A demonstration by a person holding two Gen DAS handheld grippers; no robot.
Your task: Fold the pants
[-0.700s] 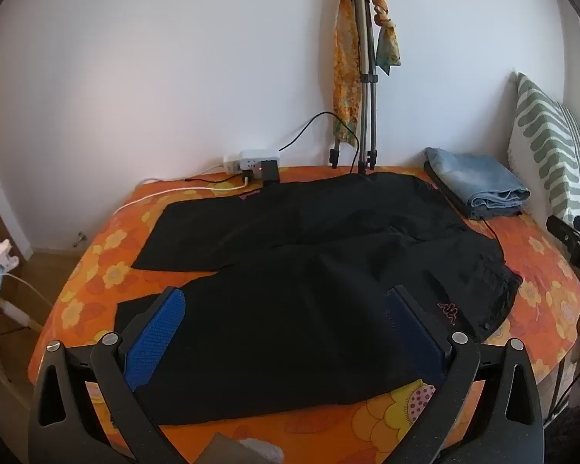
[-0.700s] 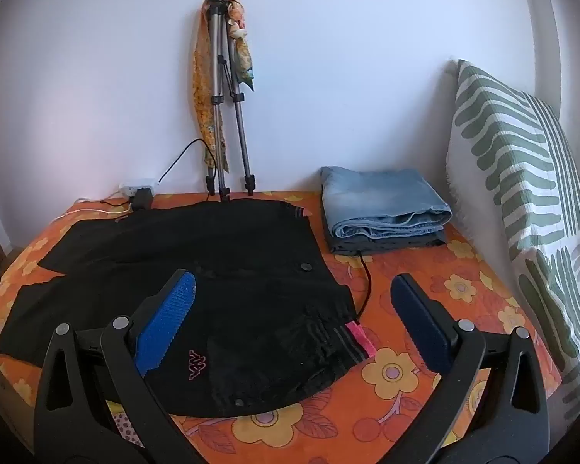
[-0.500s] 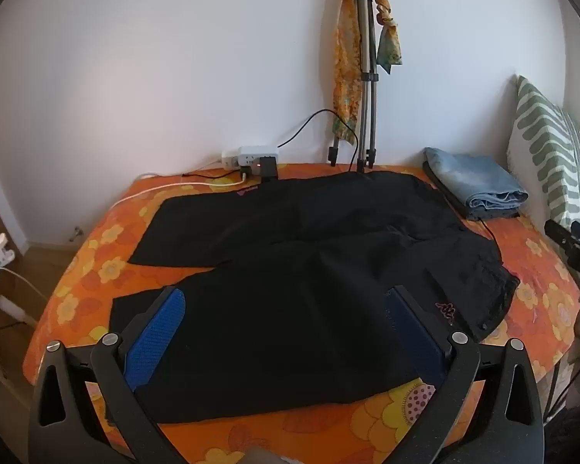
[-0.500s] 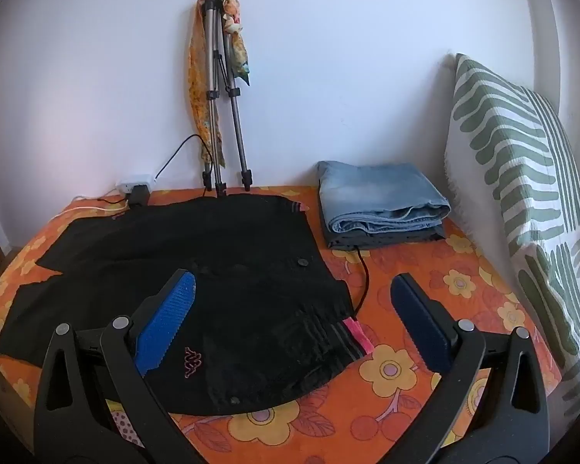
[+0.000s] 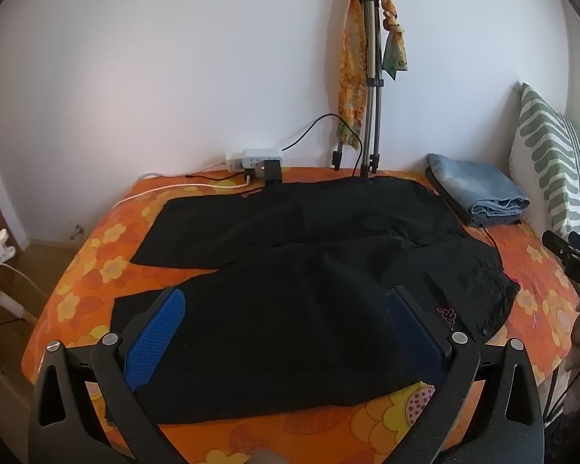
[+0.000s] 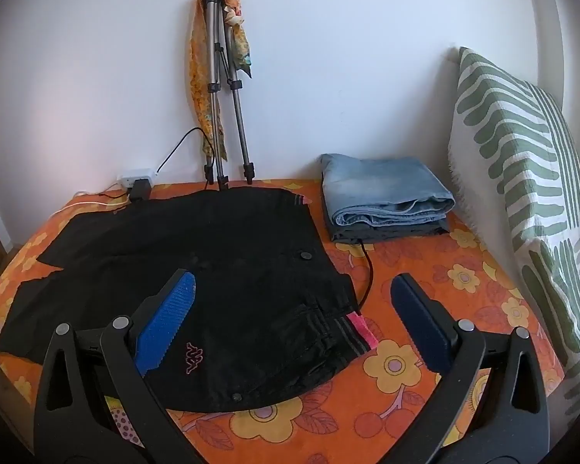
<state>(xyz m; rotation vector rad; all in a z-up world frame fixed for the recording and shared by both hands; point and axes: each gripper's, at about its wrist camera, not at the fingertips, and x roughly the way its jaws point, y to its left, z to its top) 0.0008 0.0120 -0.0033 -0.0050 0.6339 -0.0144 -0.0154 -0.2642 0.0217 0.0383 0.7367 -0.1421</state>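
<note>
Black pants (image 5: 297, 270) lie spread flat on the orange flowered bed (image 5: 96, 270), legs to the left, waist to the right. They also show in the right wrist view (image 6: 220, 263), with a pink logo and a pink-edged waistband (image 6: 361, 330). My left gripper (image 5: 286, 324) is open and empty, held above the near leg. My right gripper (image 6: 290, 313) is open and empty, held above the waist end. The right gripper's tip shows at the right edge of the left wrist view (image 5: 572, 255).
Folded blue jeans (image 6: 386, 197) lie at the back right of the bed. A green striped pillow (image 6: 529, 178) leans on the right. A tripod with a scarf (image 6: 220, 89) stands at the wall. A power strip (image 5: 259, 158) and cables lie at the back edge.
Both grippers have drawn back and risen slightly, so the bed and pants look a little farther away. The pants have not moved.
</note>
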